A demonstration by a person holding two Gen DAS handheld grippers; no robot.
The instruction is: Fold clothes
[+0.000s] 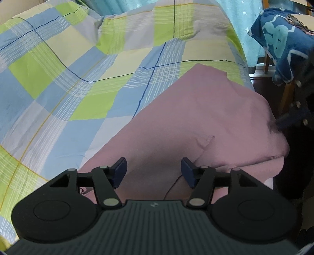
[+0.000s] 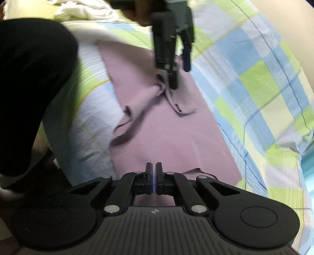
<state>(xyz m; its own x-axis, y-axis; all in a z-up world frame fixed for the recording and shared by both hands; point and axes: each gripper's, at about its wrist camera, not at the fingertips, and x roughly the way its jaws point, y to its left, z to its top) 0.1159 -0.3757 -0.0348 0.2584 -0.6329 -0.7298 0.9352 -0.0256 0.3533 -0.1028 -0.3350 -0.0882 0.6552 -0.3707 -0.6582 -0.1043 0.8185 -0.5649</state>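
Pale pink soft knit garment (image 2: 166, 133) spread mostly flat on bed, over checked cover. Near-straight edge seen along side nearer bed's middle. Part of fabric bunched into twisted ridge toward far end, with narrow ribbed piece folded over on top. In left wrist view, garment (image 1: 196, 121) lies smooth, corner draped over bed edge.

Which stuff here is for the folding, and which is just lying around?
For the folding:
pink garment
left gripper, open
right gripper, shut

Just lying around:
checked bedcover
blue cartoon blanket on a chair
white crumpled cloth
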